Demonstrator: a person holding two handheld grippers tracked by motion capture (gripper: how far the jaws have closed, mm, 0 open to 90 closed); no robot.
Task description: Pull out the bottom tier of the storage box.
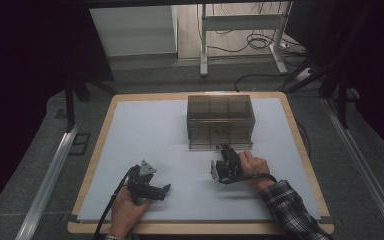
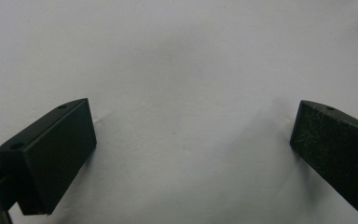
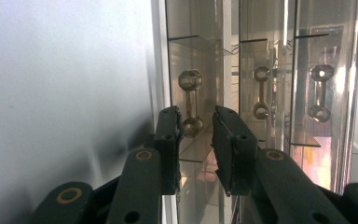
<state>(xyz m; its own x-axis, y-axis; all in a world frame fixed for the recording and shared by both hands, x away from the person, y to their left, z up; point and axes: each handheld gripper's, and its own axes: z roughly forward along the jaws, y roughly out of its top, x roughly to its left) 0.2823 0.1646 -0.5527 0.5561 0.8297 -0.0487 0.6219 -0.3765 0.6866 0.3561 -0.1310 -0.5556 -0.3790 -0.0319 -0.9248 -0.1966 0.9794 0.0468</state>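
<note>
A person's left hand (image 1: 125, 210) rests the left tool (image 1: 166, 189) on the white worktop (image 1: 145, 130), jaws spread wide and empty. The right tool (image 1: 226, 148) points at the smoked, see-through drawer cabinet (image 1: 220, 121) straight ahead at mid-worktop, its jaws narrowed either side of a brass dumbbell-shaped handle (image 3: 191, 102), long axis crosswise to the gap. Whether they touch it is unclear.
</note>
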